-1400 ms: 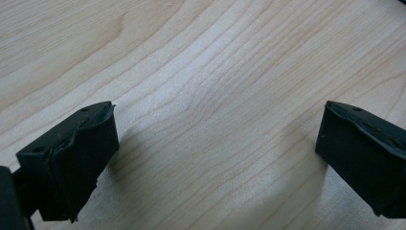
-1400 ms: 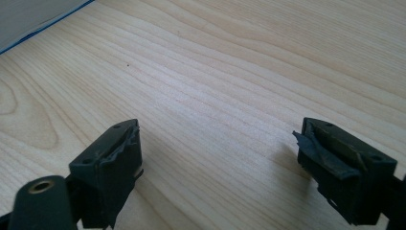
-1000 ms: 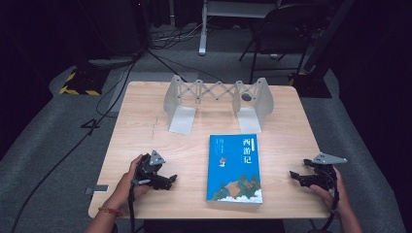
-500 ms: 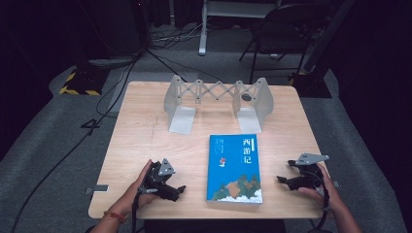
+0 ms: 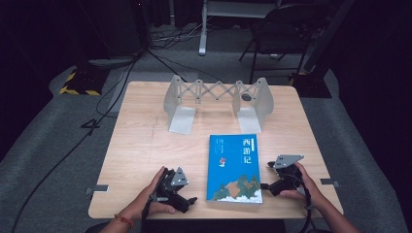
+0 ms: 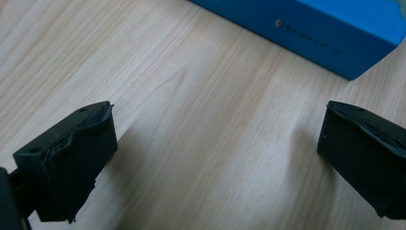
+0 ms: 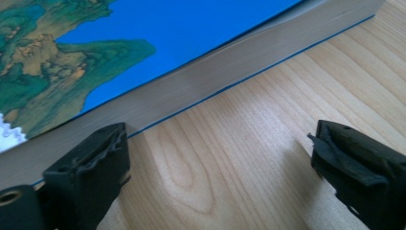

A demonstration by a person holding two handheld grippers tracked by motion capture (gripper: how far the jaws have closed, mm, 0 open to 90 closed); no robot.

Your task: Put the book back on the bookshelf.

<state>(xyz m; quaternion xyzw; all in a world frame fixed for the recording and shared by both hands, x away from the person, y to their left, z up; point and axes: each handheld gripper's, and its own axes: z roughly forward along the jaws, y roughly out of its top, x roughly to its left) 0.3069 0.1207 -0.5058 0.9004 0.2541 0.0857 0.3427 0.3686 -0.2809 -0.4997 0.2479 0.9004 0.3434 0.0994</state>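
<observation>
Blue and thick, the book (image 5: 234,168) lies flat on the pale wooden counter (image 5: 141,145), cover up, near the front edge and a little right of the middle. Its cover carries white characters at the top right and a green and white landscape along the bottom. In the right gripper view the grey page edge (image 7: 230,81) runs slantwise across the picture, and in the left gripper view the blue spine (image 6: 311,33) crosses the top.

Just right of the book's lower corner sits the right gripper (image 5: 270,185), held in the person's right hand (image 5: 299,187), pointing at the page edge. Its jaws have just been opening and stand wide apart with only bare wood between them; one jaw is close by the page edge, though I cannot tell whether it touches.

Left of the book, the left gripper (image 5: 190,200) rests low in the left hand (image 5: 153,194), near the spine but apart from it, jaws wide with bare wood between.

Behind the book, near the far edge, stands a grey expanding bookend rack (image 5: 217,99).
</observation>
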